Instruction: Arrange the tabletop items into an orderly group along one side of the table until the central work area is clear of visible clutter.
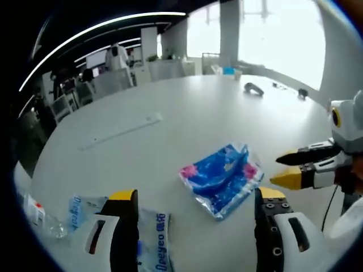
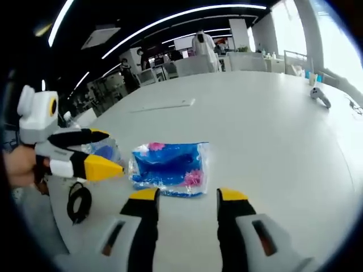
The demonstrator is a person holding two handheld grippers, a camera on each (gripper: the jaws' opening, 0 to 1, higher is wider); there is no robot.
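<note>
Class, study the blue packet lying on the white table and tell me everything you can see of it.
The blue packet is a soft, crinkled plastic wrapper, blue with pink and white print, and looks glossy. It lies flat on the white table, ahead of the open left gripper and open right gripper. Nothing touches it.

Left gripper (image 1: 195, 198) open over white table (image 1: 187, 107), blue packet (image 1: 222, 177) ahead, right gripper (image 1: 289, 169) beside it

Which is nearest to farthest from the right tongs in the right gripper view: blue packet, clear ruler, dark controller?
From the right tongs:
1. Blue packet, on the table just ahead of the tips.
2. Clear ruler, mid-table, ahead and slightly left.
3. Dark controller, far right, near the table's edge.
</note>
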